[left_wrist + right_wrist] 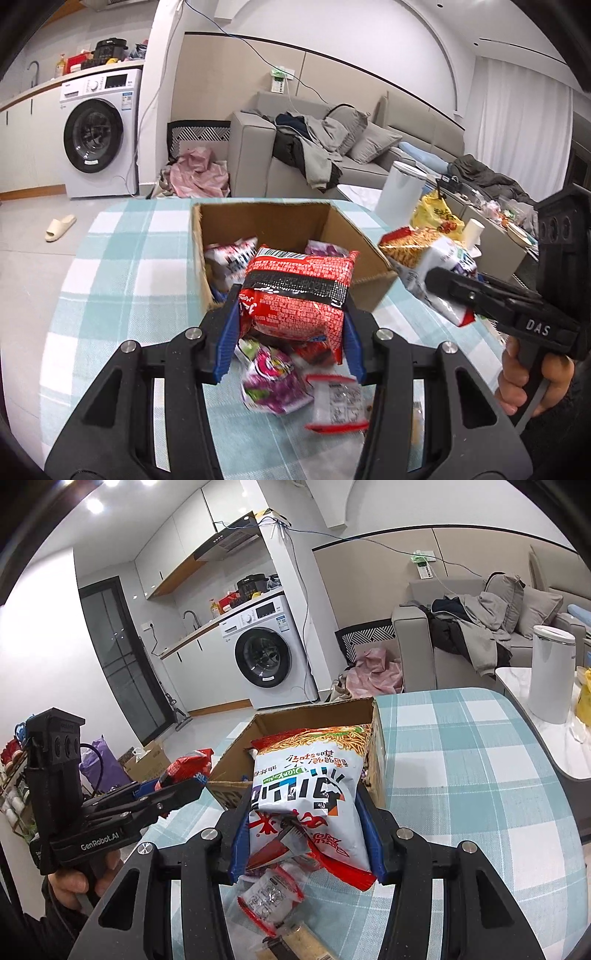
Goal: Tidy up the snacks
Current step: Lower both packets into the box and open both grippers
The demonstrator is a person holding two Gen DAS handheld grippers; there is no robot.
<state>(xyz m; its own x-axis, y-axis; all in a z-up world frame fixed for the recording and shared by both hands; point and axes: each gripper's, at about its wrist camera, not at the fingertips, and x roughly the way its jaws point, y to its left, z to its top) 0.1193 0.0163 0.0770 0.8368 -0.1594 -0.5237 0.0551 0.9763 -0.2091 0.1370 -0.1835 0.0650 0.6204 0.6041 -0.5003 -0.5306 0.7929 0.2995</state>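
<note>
My left gripper (pixel 291 308) is shut on a red noodle packet (pixel 295 284), held in the air just in front of the open cardboard box (pixel 266 210). My right gripper (pixel 306 805) is shut on a white and red snack bag (pixel 306 775), also held near the box (pixel 314 709). In the left wrist view the right gripper (pixel 443 286) and its bag (pixel 424 258) hang to the right of the box. Several packets lie inside the box. A purple packet (pixel 273 384) and a small white and red packet (pixel 338 402) lie on the table under the grippers.
The table has a teal checked cloth (pixel 129 277). A white bin (pixel 550 672) and a yellow bag (pixel 436 216) stand beyond its right edge. A grey sofa (pixel 258 155) with clothes and a washing machine (pixel 99 136) are behind.
</note>
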